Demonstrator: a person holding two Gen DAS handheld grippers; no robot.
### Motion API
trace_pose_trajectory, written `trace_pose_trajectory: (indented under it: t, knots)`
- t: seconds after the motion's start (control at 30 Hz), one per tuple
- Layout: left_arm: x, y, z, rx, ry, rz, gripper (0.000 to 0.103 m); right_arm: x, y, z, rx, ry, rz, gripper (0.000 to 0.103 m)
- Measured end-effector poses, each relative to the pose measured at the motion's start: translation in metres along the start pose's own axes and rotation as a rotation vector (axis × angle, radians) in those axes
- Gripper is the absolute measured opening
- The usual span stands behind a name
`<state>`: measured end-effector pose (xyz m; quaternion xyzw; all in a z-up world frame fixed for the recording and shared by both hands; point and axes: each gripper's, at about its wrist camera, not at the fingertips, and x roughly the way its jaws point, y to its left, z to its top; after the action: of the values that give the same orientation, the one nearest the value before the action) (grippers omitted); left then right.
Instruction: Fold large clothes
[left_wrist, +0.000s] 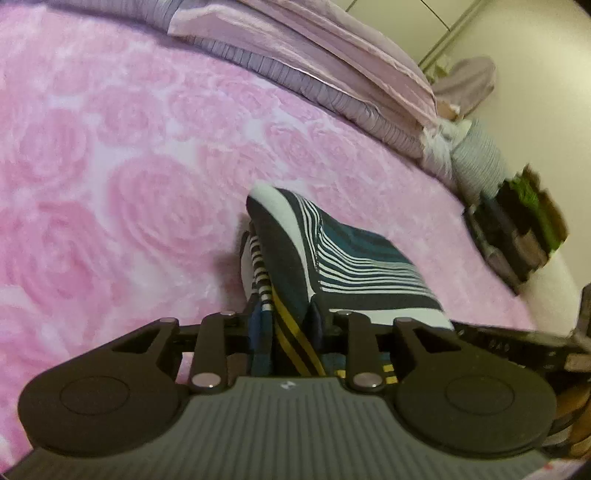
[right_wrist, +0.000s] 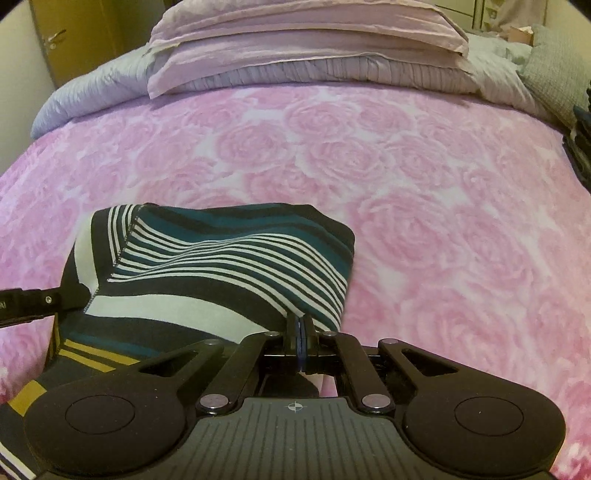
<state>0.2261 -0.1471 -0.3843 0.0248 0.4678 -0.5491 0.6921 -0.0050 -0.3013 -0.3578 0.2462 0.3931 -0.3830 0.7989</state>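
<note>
Stretching crosswise between both grippers, the garment (right_wrist: 221, 266) was held folded; left gripper (left_wrist: 284, 325) and right gripper (right_wrist: 301, 328), angled downward, were clamped on it.

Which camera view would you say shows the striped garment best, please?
The right wrist view: the striped garment spreads broadly over the pink bedspread, its bands and seam clear, an edge pinched in the right claw. The left wrist view shows it foreshortened and bunched between the left claw's fingers.
</note>
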Motion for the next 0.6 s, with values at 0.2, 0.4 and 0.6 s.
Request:
trace_pose_trajectory:
  t: [0.2,0.4,0.6]
  knots:
    - [-0.026,-0.013,-0.001,0.054,-0.027,0.075,0.025,-0.020,-0.009,-0.006,0.036,-0.042,-0.003,0.016]
    - [-0.088,-0.010,-0.028,0.018,-0.063,0.083,0.031,-0.089,-0.014,-0.050,-0.007,-0.211,0.134,0.052]
    - [-0.133,0.004,-0.086,-0.109,-0.040,-0.010,0.043,-0.140,0.005,-0.121,-0.232,-0.284,0.204,0.053]
